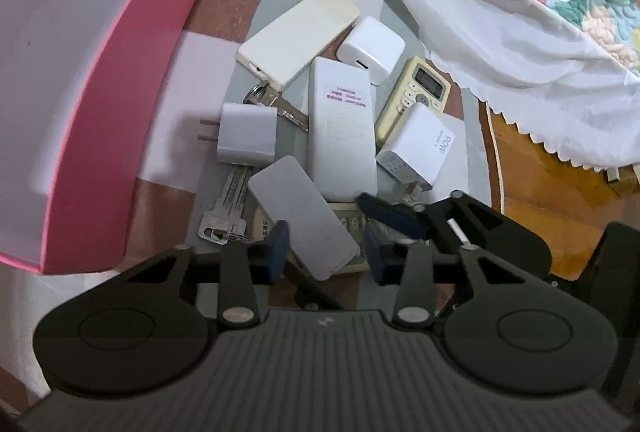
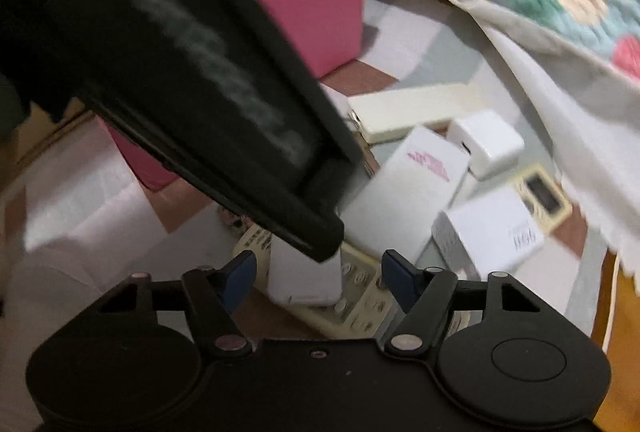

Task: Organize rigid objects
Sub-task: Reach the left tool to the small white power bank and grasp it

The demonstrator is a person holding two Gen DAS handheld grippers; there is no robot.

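A heap of small hard things lies on the checked cloth (image 1: 176, 135). The open pink box (image 1: 92, 119) stands just to its left, its near wall close beside the heap, and a strip of bare cloth runs between them. On the far right a white frilled cloth (image 1: 500, 43) hangs down near the heap's edge.

The left gripper (image 1: 326, 248) is low over the near end of a flat grey case (image 1: 304, 216), one blue finger on each side of it. Its jaws are partly closed around the case, but I cannot tell whether the pads press on it. The case rests tilted on a cream remote (image 2: 360, 296).

The right gripper (image 2: 320, 272) hangs beside it with its jaws wide apart. They straddle that same remote and grip nothing. The left gripper's black body crosses the upper left of the right gripper's view.

Further off lie a white power bank (image 1: 340, 127), three white plug adapters, keys (image 1: 224, 207) and a second remote with a screen (image 1: 420, 91).
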